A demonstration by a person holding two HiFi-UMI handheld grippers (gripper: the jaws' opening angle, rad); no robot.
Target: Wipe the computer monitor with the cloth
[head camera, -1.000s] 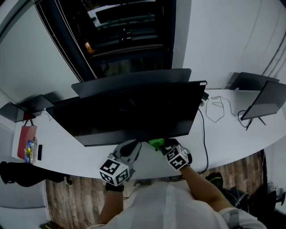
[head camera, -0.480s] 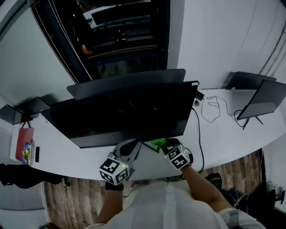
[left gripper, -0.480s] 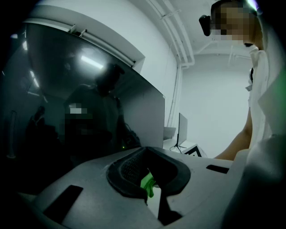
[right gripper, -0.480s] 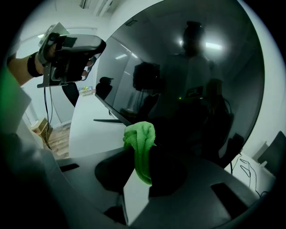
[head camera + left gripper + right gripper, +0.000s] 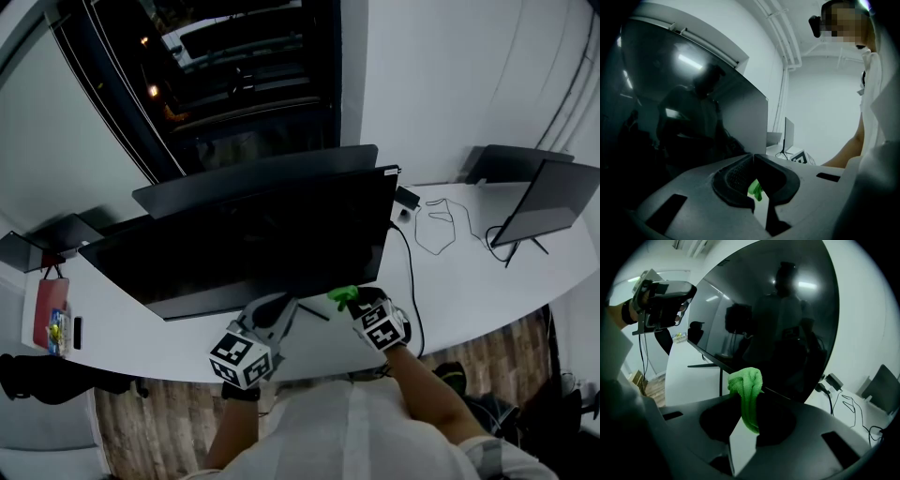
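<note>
The wide black monitor (image 5: 253, 239) stands on the white desk (image 5: 469, 272), its dark screen facing me. My right gripper (image 5: 352, 298) is shut on a bunched green cloth (image 5: 343, 295), held just below the screen's lower edge, right of centre. In the right gripper view the cloth (image 5: 746, 390) sticks up from between the jaws in front of the screen (image 5: 778, 310). My left gripper (image 5: 279, 307) hovers beside it to the left, its jaws (image 5: 753, 157) shut, tips touching, on nothing. A bit of the green cloth (image 5: 755, 190) shows through the gap beneath the tips.
A second dark screen (image 5: 253, 169) stands behind the monitor. Another monitor on a thin stand (image 5: 547, 202) is at the far right, with a loose cable (image 5: 433, 225) and a power adapter (image 5: 406, 199) between. A red pouch (image 5: 52, 305) lies at the desk's left end.
My right gripper has carried the cloth a little to the right along the monitor's lower edge. The left gripper has stayed in place. The head view has shifted slightly.
</note>
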